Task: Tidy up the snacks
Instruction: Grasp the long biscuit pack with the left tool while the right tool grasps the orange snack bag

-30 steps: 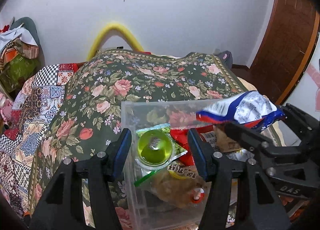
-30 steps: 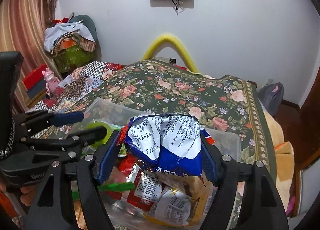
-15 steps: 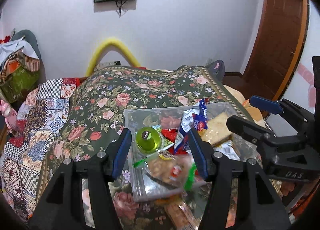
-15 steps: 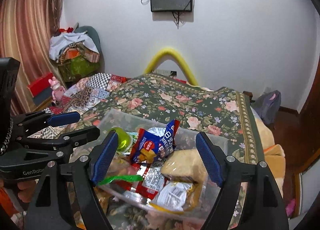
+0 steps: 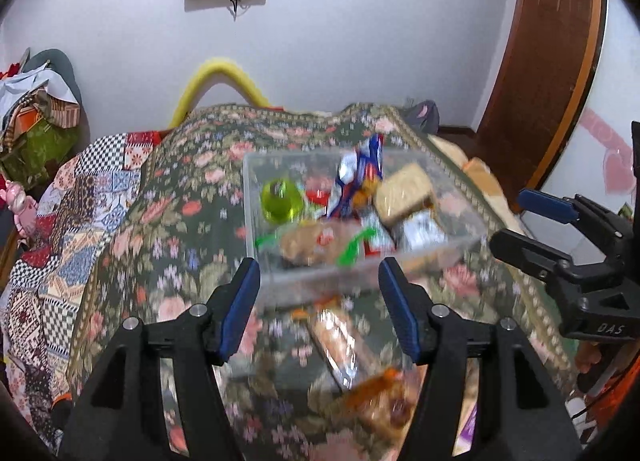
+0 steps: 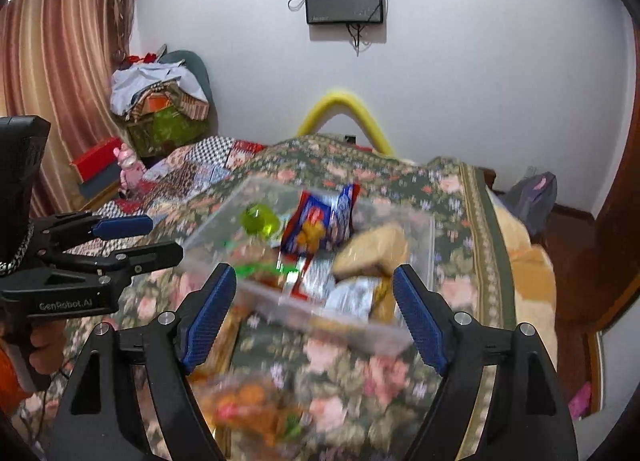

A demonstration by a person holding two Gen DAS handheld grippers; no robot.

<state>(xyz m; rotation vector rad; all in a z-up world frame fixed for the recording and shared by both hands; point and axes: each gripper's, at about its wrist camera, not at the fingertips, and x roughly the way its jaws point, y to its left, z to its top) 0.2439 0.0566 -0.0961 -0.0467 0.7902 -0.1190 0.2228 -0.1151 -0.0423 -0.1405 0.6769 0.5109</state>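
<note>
A clear plastic bin (image 5: 256, 217) sits on the floral bedspread and holds several snacks: a green jelly cup (image 5: 281, 201), a blue and red snack bag (image 5: 362, 177) standing on end, and a tan packet (image 5: 406, 195). The bin also shows in the right wrist view (image 6: 420, 237), with the blue and red bag (image 6: 320, 221) and the jelly cup (image 6: 260, 221) inside. My left gripper (image 5: 318, 303) is open and empty, in front of the bin. My right gripper (image 6: 316, 313) is open and empty, in front of the bin too. More wrapped snacks (image 5: 340, 341) lie blurred on the bedspread near me.
The floral bedspread (image 5: 180, 229) covers the bed, with a patchwork quilt (image 5: 80, 201) on its left. A yellow foam arch (image 5: 220, 73) stands at the far end against the wall. A wooden door (image 5: 548, 61) is at the right. A clothes pile (image 6: 160, 101) is at the left.
My right gripper has opened and dropped the blue and red snack bag into the bin. Both grippers have pulled back from the bin toward me.
</note>
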